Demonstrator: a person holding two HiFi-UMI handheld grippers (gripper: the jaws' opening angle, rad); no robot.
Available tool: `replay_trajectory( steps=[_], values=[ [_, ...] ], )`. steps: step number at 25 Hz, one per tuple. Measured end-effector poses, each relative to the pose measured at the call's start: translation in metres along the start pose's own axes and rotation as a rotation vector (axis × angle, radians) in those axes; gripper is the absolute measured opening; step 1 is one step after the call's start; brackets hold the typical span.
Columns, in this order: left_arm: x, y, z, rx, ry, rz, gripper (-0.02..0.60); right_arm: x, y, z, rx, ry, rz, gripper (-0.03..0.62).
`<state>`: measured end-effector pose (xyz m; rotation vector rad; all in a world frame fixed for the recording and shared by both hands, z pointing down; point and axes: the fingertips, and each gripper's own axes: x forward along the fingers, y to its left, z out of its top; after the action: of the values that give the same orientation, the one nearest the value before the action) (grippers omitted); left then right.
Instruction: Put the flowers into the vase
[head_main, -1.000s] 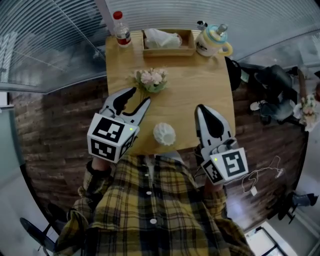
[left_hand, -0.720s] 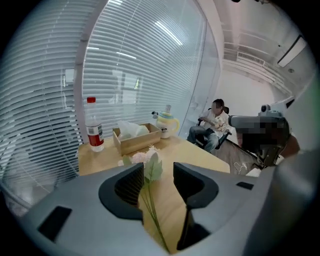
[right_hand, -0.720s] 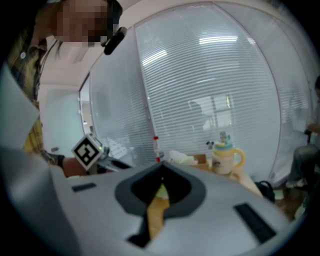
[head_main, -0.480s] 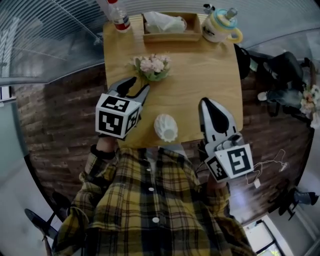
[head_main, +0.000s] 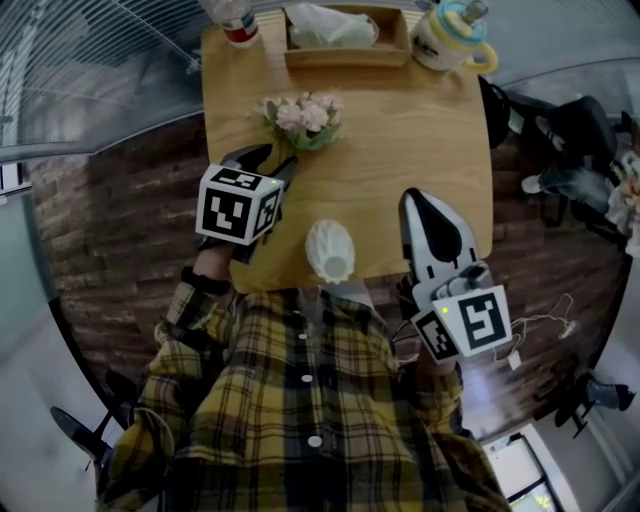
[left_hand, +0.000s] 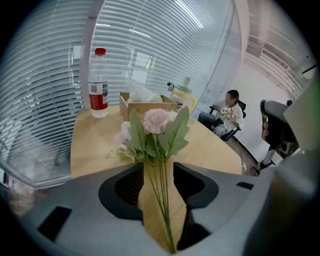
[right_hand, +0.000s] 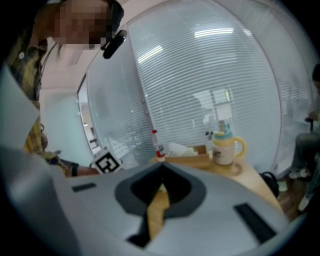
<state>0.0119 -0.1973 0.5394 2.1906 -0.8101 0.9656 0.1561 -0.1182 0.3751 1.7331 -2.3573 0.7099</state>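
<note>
A bunch of pale pink flowers (head_main: 300, 117) with green leaves lies on the wooden table (head_main: 410, 130), stems pointing toward me. My left gripper (head_main: 272, 160) is tilted down over those stems. In the left gripper view the flowers (left_hand: 157, 122) lie just ahead, and their thin stems (left_hand: 162, 200) run through the gap of the left gripper (left_hand: 158, 167), which is open with its pads apart from them. A white ribbed vase (head_main: 330, 250) stands near the table's front edge, between the two grippers. My right gripper (head_main: 412, 198) hovers right of the vase, shut and empty, and the right gripper (right_hand: 161, 170) shows tips together.
Along the table's far edge stand a water bottle (head_main: 232, 20), a wooden tissue box (head_main: 345, 30) and a yellow-and-cream lidded mug (head_main: 450, 35). Glass walls with blinds close in behind. A seated person (left_hand: 227, 107) and dark chairs (head_main: 560, 150) are to the right.
My left gripper has dropped down and tipped forward onto the flower stems. The right gripper has sunk slightly. Flowers and vase have stayed in place.
</note>
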Motion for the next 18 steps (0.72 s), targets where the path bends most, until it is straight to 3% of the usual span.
replay_trajectory(
  steps=[8, 18],
  values=[
    [0.026, 0.004, -0.011, 0.008, 0.073, -0.006, 0.176, 0.001, -0.01, -0.011, 0.004, 0.031, -0.005, 0.012],
    [0.039, 0.008, -0.014, -0.008, 0.101, 0.003, 0.175, -0.002, -0.015, -0.02, 0.022, 0.047, -0.021, 0.012]
  ],
)
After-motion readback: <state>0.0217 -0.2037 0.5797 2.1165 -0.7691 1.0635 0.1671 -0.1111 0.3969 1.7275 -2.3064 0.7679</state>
